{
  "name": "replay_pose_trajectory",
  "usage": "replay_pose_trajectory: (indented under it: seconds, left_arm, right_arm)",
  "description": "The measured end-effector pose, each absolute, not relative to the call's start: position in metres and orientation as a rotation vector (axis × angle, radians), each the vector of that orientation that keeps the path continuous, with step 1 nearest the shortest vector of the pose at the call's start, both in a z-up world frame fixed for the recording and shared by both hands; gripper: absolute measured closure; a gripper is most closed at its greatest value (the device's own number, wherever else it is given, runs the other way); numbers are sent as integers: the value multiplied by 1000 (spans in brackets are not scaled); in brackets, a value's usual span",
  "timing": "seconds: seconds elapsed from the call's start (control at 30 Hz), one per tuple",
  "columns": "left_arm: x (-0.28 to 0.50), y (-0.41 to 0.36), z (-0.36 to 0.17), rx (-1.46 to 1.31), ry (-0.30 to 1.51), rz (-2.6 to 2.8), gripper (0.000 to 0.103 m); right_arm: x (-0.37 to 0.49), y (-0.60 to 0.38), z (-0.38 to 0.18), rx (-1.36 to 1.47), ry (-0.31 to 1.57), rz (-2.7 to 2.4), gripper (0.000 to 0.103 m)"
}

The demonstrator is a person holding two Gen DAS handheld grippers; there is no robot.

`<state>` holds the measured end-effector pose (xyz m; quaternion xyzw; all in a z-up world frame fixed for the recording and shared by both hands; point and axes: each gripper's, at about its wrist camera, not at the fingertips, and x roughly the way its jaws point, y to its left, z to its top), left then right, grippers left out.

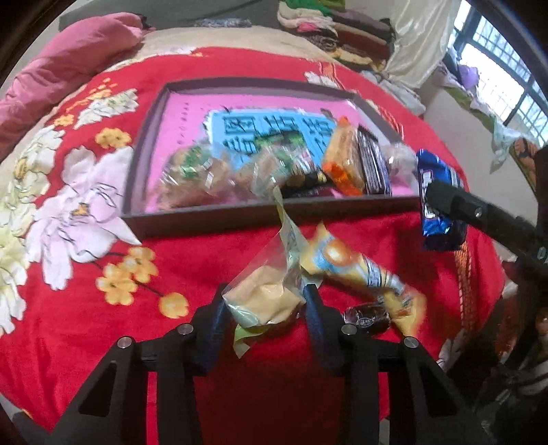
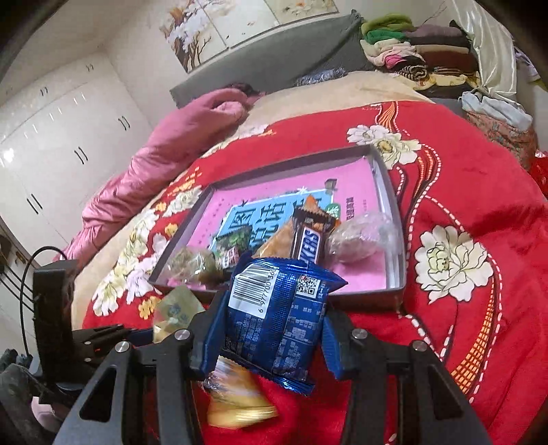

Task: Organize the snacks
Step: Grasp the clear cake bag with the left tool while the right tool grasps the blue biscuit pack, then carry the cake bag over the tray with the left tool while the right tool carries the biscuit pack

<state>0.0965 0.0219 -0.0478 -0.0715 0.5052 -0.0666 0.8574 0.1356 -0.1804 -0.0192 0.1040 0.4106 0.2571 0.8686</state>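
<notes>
Gripping a clear pastry packet (image 1: 265,294) in our left gripper (image 1: 263,308) at lower centre, our right gripper (image 2: 274,328) clamps a blue snack packet (image 2: 277,318) below the tray (image 2: 399,239).

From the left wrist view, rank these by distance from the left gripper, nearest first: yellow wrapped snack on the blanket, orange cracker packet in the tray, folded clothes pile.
1. Yellow wrapped snack, just right of the left gripper.
2. Orange cracker packet, in the tray.
3. Folded clothes pile, far back.
</notes>
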Motion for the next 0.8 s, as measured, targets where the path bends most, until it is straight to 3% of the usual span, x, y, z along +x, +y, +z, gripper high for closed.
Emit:
replay_pose_trajectory:
  seconds: [0.8]
  left_arm:
    - [109,36,14,-172,919,-87,60]
  right_arm:
    - [140,-197,2,237,747,548,54]
